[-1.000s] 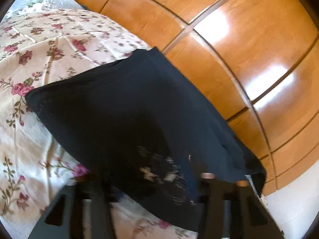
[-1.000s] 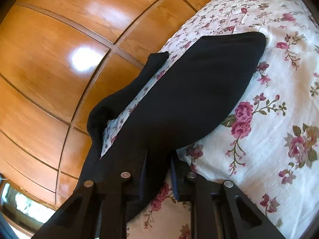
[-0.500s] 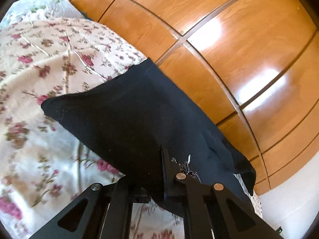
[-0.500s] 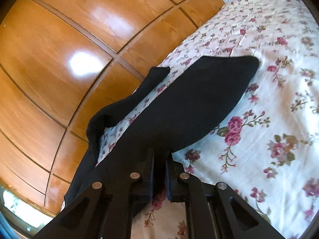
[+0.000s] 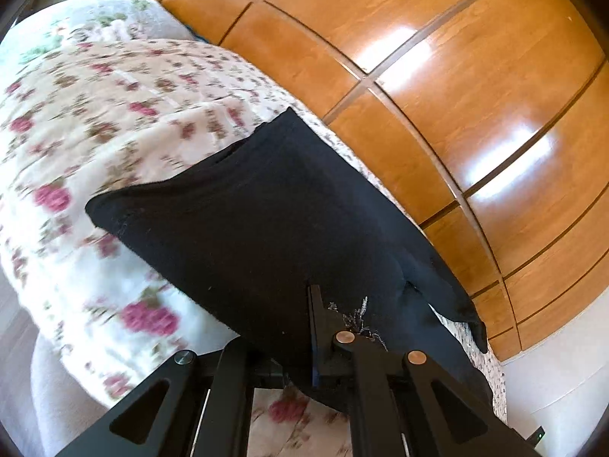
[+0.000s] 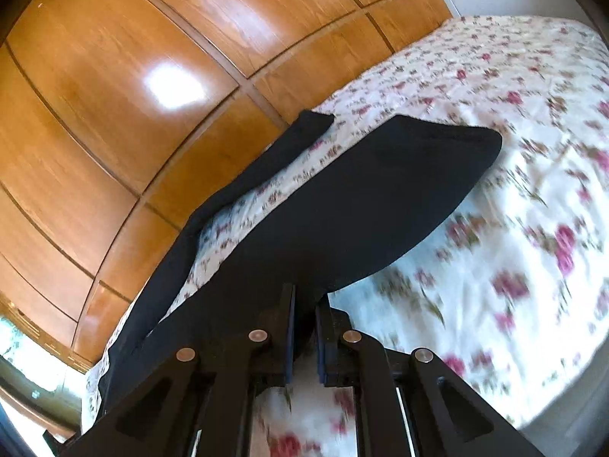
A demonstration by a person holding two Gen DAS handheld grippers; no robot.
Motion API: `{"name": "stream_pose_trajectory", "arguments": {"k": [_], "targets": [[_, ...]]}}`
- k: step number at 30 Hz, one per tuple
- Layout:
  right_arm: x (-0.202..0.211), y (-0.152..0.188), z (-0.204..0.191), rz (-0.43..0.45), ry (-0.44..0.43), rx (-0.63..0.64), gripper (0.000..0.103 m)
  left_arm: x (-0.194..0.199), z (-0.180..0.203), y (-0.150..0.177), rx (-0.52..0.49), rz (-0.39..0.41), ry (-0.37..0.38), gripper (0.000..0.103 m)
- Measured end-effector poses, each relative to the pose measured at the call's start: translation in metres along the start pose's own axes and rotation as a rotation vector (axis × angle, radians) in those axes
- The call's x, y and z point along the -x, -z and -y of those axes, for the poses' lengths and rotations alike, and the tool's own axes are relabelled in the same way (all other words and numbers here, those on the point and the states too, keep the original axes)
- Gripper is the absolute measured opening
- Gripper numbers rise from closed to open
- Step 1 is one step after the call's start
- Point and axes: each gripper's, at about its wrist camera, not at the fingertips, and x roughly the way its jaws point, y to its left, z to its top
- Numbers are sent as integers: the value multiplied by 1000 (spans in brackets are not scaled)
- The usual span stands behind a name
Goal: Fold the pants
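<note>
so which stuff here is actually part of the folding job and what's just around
In the job:
- black pants
- left gripper, shut on the pants
- right gripper, shut on the pants
- floral bedspread under them

Just around:
- wooden wardrobe
- pillow

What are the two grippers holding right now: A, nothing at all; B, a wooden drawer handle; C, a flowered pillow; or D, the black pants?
D: both the left gripper and the right gripper are shut on the black pants, pinching its edge above the flowered bedspread.
</note>
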Motion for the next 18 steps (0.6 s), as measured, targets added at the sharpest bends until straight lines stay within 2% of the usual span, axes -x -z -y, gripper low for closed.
{"name": "stream_pose_trajectory", "arguments": {"k": [4,9,13,16,18], "targets": [[14,13,4,-17,22,2,9,11,-9,11,7,-16,-23,6],[7,21,18,-48,44,-44,9,0,-16,21,-19,-62,-80,8],[6,21,14,-42,69,-30,9,4,-7,20,-96,-28,-133,24],[9,20,13,-30,77,-27,19,11,-14,19,-64,-15,-141,28],[14,17,20,-3,81,-67,32,19,-25,13,17,-3,-123,28]]}}
